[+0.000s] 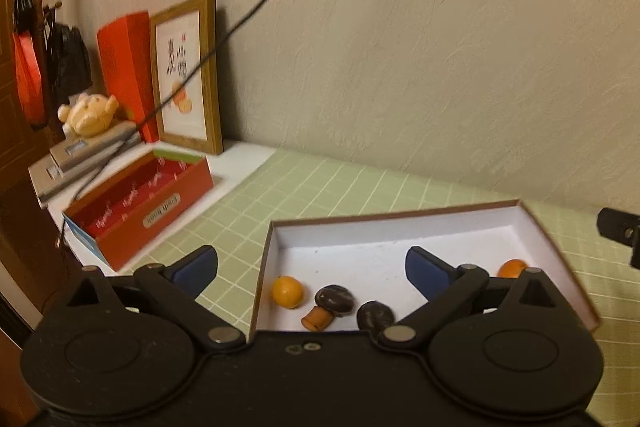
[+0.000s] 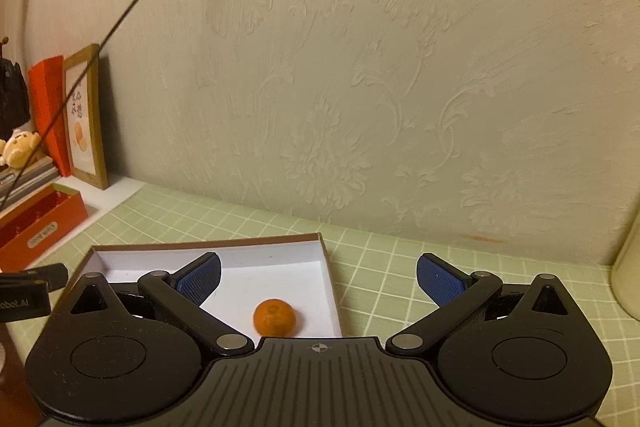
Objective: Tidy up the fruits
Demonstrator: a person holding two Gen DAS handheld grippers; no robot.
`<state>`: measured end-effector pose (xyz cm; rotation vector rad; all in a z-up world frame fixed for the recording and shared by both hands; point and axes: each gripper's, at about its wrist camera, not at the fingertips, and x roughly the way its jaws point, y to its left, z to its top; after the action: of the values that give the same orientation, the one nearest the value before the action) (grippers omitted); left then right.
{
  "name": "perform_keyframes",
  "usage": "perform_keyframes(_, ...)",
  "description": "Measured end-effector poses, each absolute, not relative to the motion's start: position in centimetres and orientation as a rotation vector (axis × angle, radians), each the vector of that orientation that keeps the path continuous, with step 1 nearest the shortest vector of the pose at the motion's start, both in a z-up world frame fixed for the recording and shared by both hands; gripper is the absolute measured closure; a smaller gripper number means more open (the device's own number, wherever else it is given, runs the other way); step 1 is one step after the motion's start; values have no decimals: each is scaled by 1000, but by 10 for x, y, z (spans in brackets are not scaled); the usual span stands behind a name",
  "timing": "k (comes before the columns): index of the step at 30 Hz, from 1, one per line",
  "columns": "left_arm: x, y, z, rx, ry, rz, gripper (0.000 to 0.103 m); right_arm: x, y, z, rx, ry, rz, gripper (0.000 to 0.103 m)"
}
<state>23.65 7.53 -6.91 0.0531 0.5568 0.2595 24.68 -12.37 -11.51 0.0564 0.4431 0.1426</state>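
Both grippers sit nearest the lenses, jaws spread wide and holding nothing: left gripper hangs over the near-left part of the white tray, right gripper over the tray's right rim.

Landmark: the tray, a shallow card box with a brown edge, lying on the green checked mat.

- Red gift box, open, stands well left of the tray, off the mat. Framed picture leans on the wall behind it.
- Fruit all lies inside the tray, along its near wall. Small orange in the near-left corner; second orange toward the near-right, partly hidden by the left gripper's linkage. In the right wrist view that orange rests just ahead of the gripper body, left of centre.
- Two dark round pieces and between the oranges; a small brown stub touching the first. Kind cannot be told.

Risks, as judged:
- Round fruit on a smooth floor probably rolls if a pad nudges it before closing.
- Right gripper straddles the rim; closing there may catch the card wall and shift or tip the light tray.
- Dark pieces sit close together, so one pinch could take or knock a neighbour.
- A black cable crosses both views and may snag on a lift.
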Motion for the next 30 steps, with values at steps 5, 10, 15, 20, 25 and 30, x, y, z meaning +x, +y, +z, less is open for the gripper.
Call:
perform_keyframes(5, 209, 64, -39, 58, 538, 247, 6, 213, -135, -87, 69, 420, 144, 0)
perform_keyframes(10, 178, 52, -17, 54, 552, 221, 6, 173, -145, -61, 62, 425, 143, 0)
perform_keyframes(15, 141, 39, 4, 51, 545, 176, 6, 126, -152, -42, 47, 419, 117, 0)
perform_keyframes(20, 102, 25, 19, 56, 544, 130, 6, 79, -162, -32, 91, 410, 106, 0)
perform_keyframes(25, 69, 15, 25, 63, 534, 111, 6, 40, -176, -23, 162, 399, 81, 0)
perform_keyframes(30, 43, 6, 25, 59, 521, 94, 6, 12, -183, -18, 173, 381, 66, 0)
